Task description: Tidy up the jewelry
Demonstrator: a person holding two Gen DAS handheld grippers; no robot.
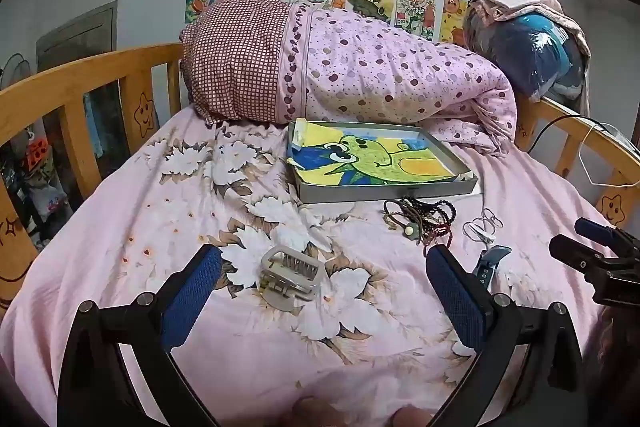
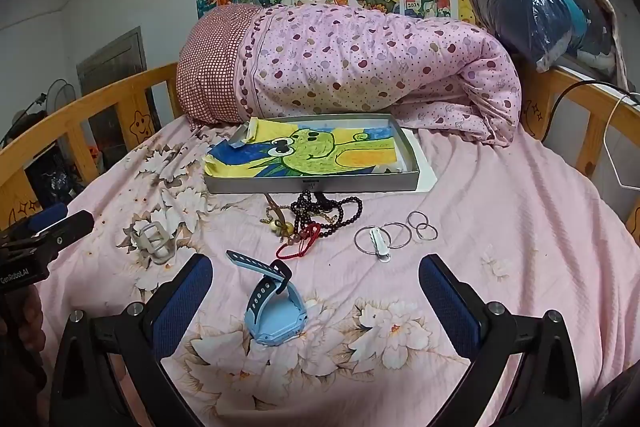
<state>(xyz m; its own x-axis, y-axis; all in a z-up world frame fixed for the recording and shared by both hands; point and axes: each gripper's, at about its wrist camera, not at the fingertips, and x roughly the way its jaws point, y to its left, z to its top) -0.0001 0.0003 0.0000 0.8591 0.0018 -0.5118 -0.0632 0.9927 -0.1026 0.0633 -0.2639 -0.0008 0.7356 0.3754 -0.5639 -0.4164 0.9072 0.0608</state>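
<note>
A grey metal tray [image 1: 384,193] [image 2: 312,185] lined with a frog drawing lies on the pink bed. In front of it lie dark bead bracelets [image 1: 424,217] [image 2: 324,213], silver rings with a white clip [image 1: 482,227] [image 2: 394,235], a grey hair claw [image 1: 290,277] [image 2: 154,241] and a light blue watch [image 2: 274,303] [image 1: 490,263]. My left gripper [image 1: 324,259] is open, with the hair claw between its fingers. My right gripper [image 2: 316,267] is open, with the watch between its fingers. Neither holds anything.
A rolled pink dotted quilt [image 1: 360,67] [image 2: 360,67] lies behind the tray. Wooden bed rails [image 1: 80,95] [image 2: 580,107] run along both sides. A plastic-wrapped blue bundle [image 2: 540,11] sits at the far right. A cable [image 2: 560,107] hangs over the right rail.
</note>
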